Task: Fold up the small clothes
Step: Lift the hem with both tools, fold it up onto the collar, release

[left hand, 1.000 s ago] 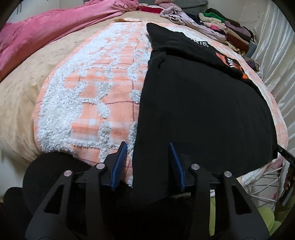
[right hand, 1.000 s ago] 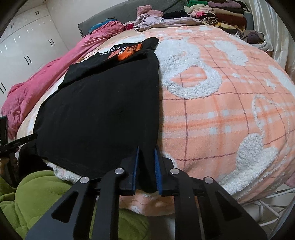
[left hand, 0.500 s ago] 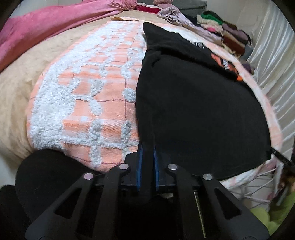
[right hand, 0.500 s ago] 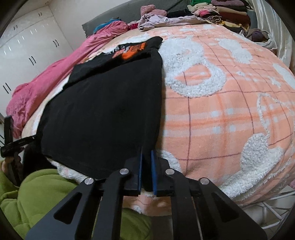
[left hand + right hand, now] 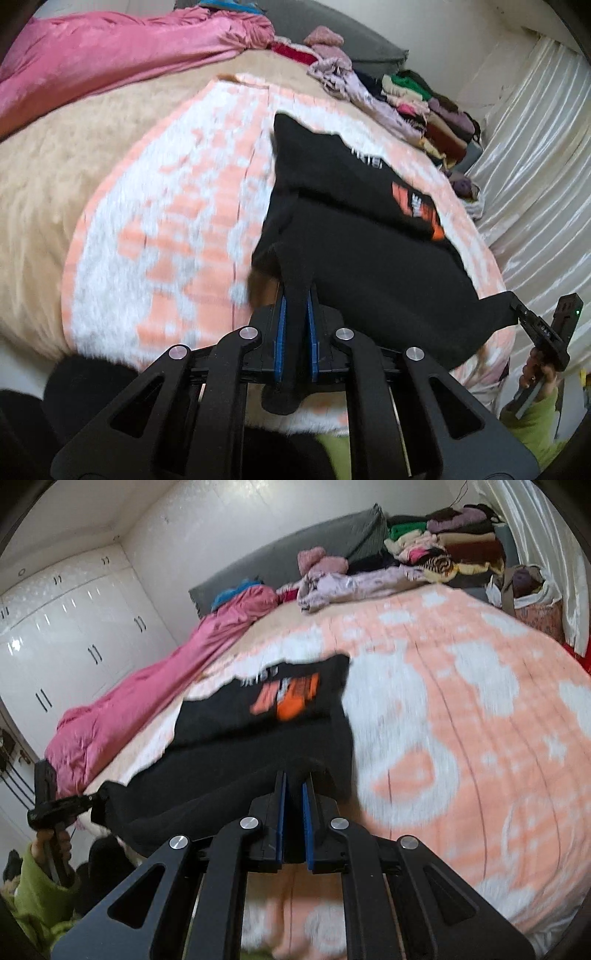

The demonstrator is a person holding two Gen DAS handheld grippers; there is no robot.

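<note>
On orange blanket [image 5: 159, 236], black shirt [image 5: 369, 254] pinched by both tools

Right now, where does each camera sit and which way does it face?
Left wrist: on the left gripper, looking down along its shut jaws at the black shirt on the orange blanket; the right gripper and a green sleeve show at right.
Right wrist: on the right gripper, jaws shut on the shirt's other near corner, facing the clothes pile; the left gripper shows at left.
Shared: shirt, blanket, pink quilt, clothes pile.
</note>
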